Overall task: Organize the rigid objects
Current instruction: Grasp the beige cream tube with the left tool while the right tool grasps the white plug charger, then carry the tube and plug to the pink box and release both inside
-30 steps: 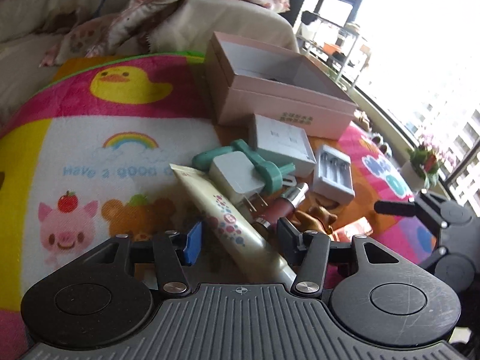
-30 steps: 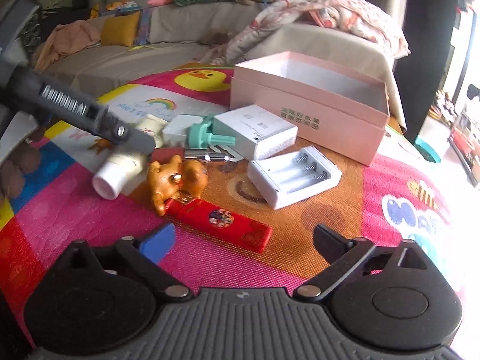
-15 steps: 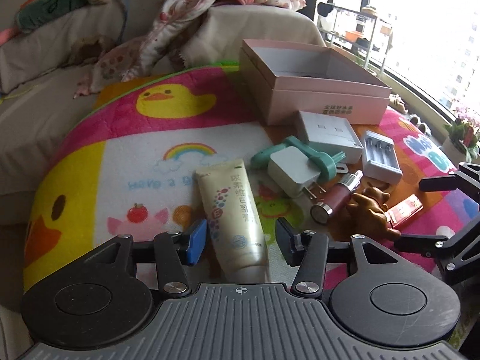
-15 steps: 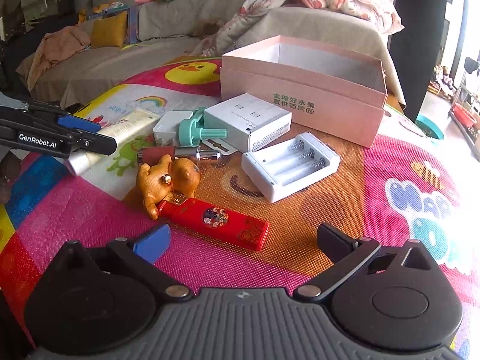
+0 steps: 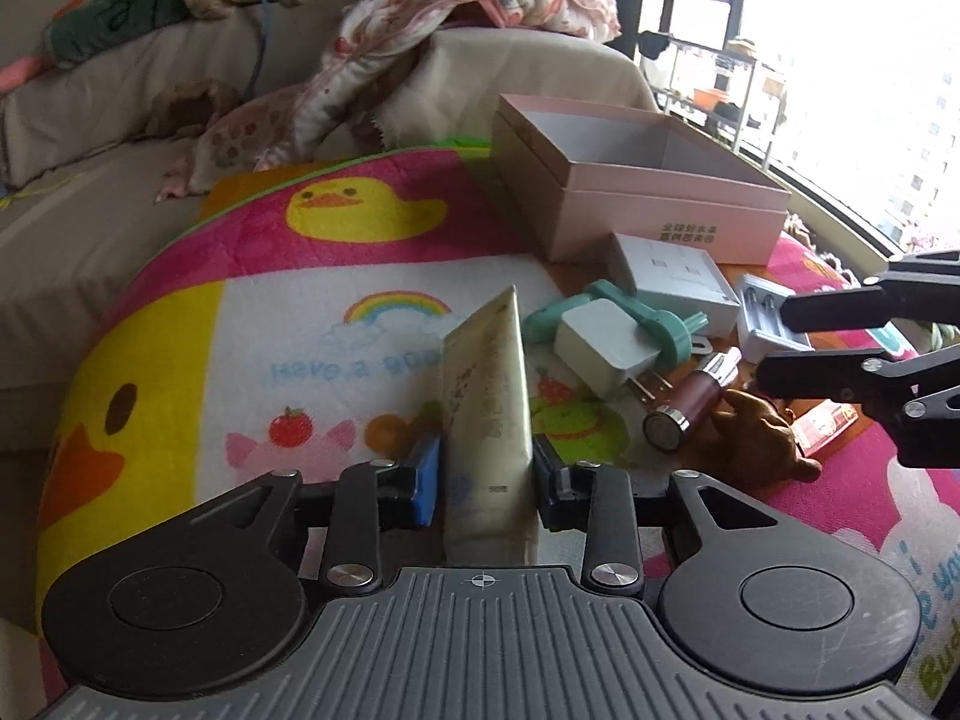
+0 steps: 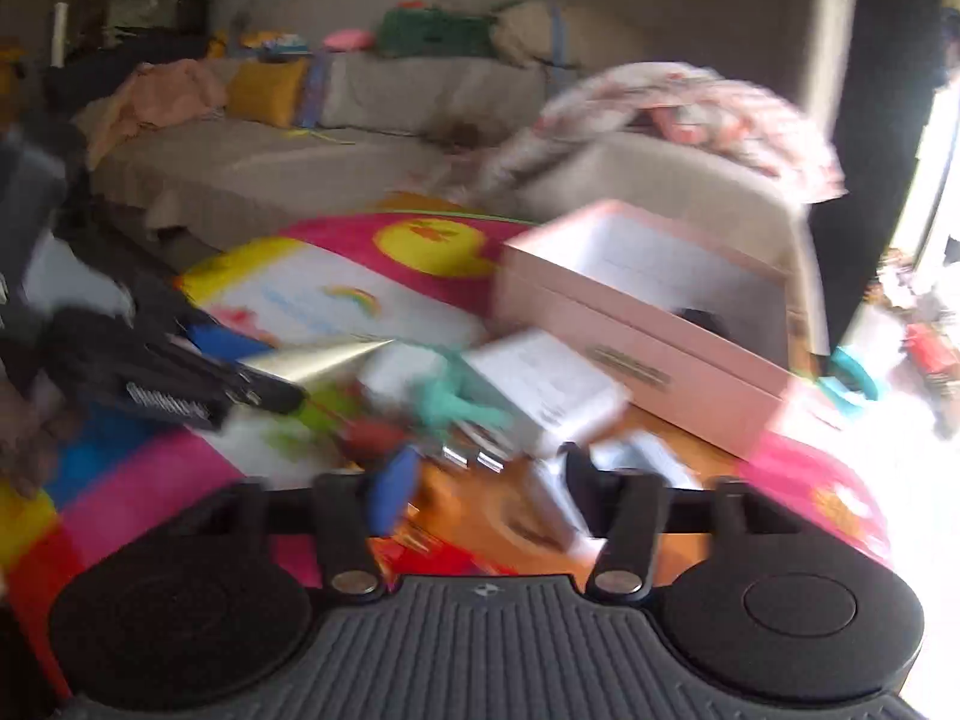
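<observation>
Left gripper [image 5: 486, 474]: its jaws have just been closing and are now clamping the cream tube; the blue pad and the black pad are pressing on opposite sides of it.
Cream tube [image 5: 487, 396]: is sitting between the left pads, its flat crimped end pointing away from the camera and rising off the play mat.
Play mat [image 5: 252, 324]: is lying under all the items, showing ducks, a rainbow and a pig.
Right gripper [image 6: 480, 480]: its jaws have just been closing and are standing narrow over the orange patch of the mat. The right wrist view is blurring badly, so it cannot be told whether anything is pinched between them.
Brown bear figurine [image 5: 762, 438]: is lying on the mat just below the right gripper's fingers.
Red box [image 5: 831, 429]: is lying flat just behind the figurine.
Maroon cylinder [image 5: 690, 408]: is lying on its side, touching the figurine.
White plug adapter [image 5: 606, 348]: is resting on the mat beside the tube, its prongs pointing toward the cylinder.
Teal plug piece [image 5: 660, 330]: is lying against the adapter.
Battery charger [image 5: 759, 318]: is lying partly behind the right gripper's fingers.
White carton [image 5: 672, 276]: is sitting in front of the pink box.
Pink box [image 5: 636, 204]: is standing open at the far edge of the mat.
Floral blanket [image 5: 480, 6]: is draping over the sofa behind.
</observation>
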